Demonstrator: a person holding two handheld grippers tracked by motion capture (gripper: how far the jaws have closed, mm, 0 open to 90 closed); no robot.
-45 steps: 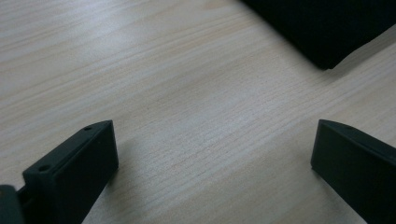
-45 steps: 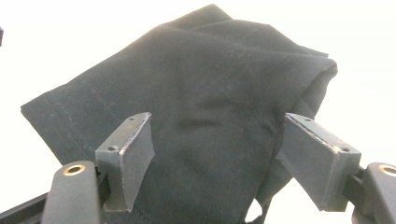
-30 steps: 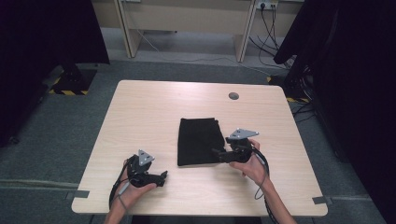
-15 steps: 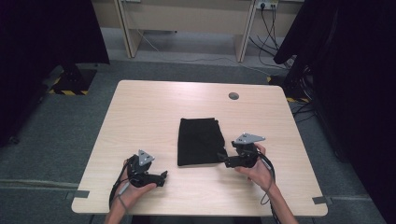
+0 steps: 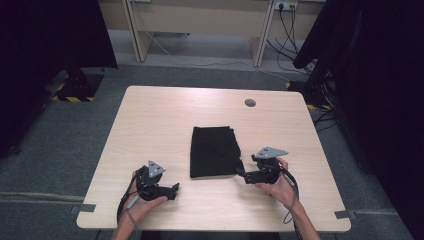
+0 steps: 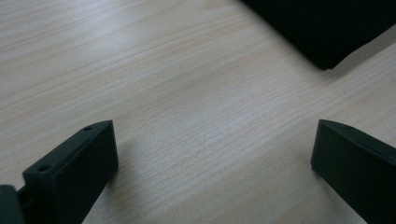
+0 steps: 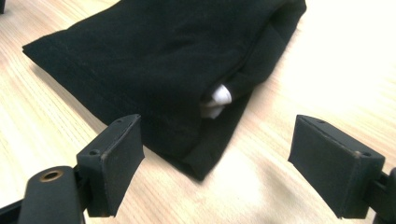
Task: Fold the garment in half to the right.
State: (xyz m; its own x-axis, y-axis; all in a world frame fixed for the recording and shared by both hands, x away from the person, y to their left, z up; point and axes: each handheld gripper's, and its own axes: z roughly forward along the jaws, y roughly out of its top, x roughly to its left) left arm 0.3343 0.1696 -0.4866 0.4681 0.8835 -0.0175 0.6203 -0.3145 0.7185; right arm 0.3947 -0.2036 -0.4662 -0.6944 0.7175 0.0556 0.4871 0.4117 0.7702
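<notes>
**Folded cloth between two empty grippers**

The black folded cloth [image 5: 215,151] lies mid-frame on the table [image 5: 150,120]. The right gripper [image 5: 243,174], jaws wide and empty, sits just beside its lower right corner. Lower left, the left gripper [image 5: 174,189] is also wide, holding nothing.

Folded black cloth [image 5: 215,151] lies flat on the surface [image 5: 165,120], between the two tongs. Right tongs [image 5: 241,173] sit just beside its near right corner; left tongs [image 5: 175,189] rest apart from it, hand-held.
</notes>
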